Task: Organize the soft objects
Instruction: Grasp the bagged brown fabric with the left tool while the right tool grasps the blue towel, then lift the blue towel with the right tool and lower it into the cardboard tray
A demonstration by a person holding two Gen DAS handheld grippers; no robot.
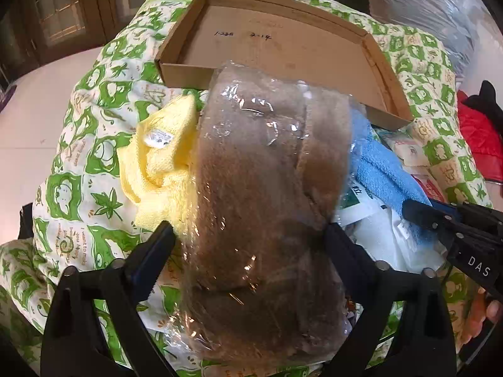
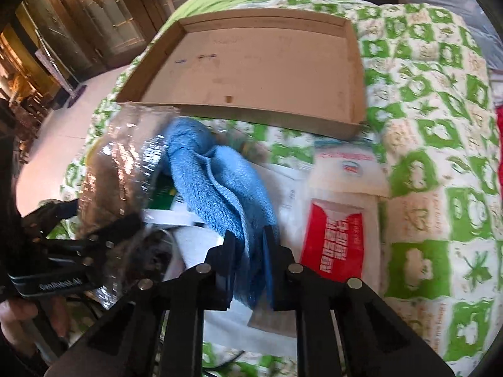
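A shallow cardboard tray (image 1: pixel 283 44) lies ahead of both grippers on a green-and-cream patterned quilt (image 1: pixel 94 163), its floor bare apart from a few handwritten marks. Between the tray and the grippers the bedding is crowded. A yellow towel (image 1: pixel 157 163) sits bunched just left of the left gripper's load. White paper or plastic packets (image 1: pixel 377 229) lie under and to the right of that load. A flat packet with a red printed panel (image 2: pixel 339 238) rests just right of the right gripper, with a pale cream packet (image 2: pixel 349 169) beyond it, nearer the tray. Red cloth (image 1: pixel 481 138) shows at the far right edge of the left wrist view.

The left gripper (image 1: pixel 248 229) is spread fairly wide, its two fingers pressed into either side of a brown plush item sealed in a clear plastic bag (image 1: pixel 267 188). The bag fills the middle of that view, and its far end overlaps the tray's near wall, hiding part of it. In the right wrist view the same bag (image 2: pixel 125 157) appears off to the left, partly blurred.

The right gripper (image 2: pixel 248 242) is drawn narrow, clamped on a fold of a blue towel (image 2: pixel 220 182). The towel runs forward from the fingers toward the tray's near wall and lies against the bagged plush on its left. The left wrist view shows the blue towel (image 1: pixel 383 169) just right of the bag, with the right gripper's (image 1: pixel 421 216) tip pinching its edge.
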